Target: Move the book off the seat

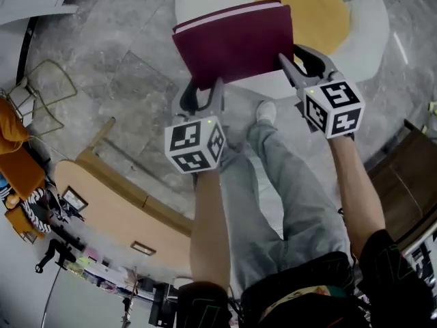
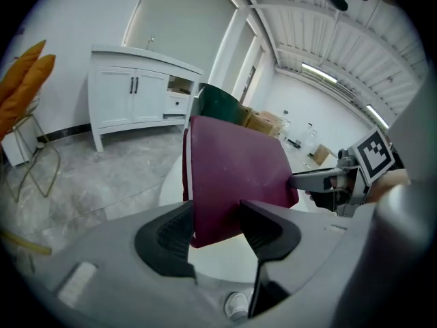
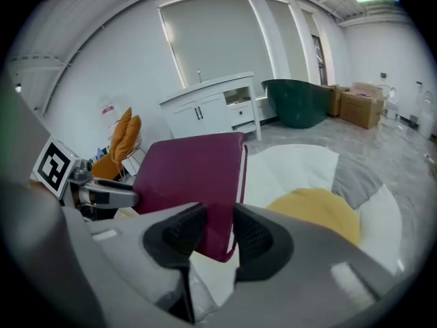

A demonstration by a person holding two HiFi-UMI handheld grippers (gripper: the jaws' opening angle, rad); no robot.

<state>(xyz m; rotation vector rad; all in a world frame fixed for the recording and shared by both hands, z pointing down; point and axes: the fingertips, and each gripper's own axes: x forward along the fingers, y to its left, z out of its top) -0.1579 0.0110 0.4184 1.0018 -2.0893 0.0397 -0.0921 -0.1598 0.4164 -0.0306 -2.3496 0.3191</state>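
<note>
Grey stone floor, white round seat

We count one maroon hardcover book at twelve o'clock in the head view, two grey two-jaw tools, the left gripper and the right gripper, one round white seat, one round yellow cushion, two orange chair backs at nine o'clock, one white wooden cabinet and one dark green tub
</note>
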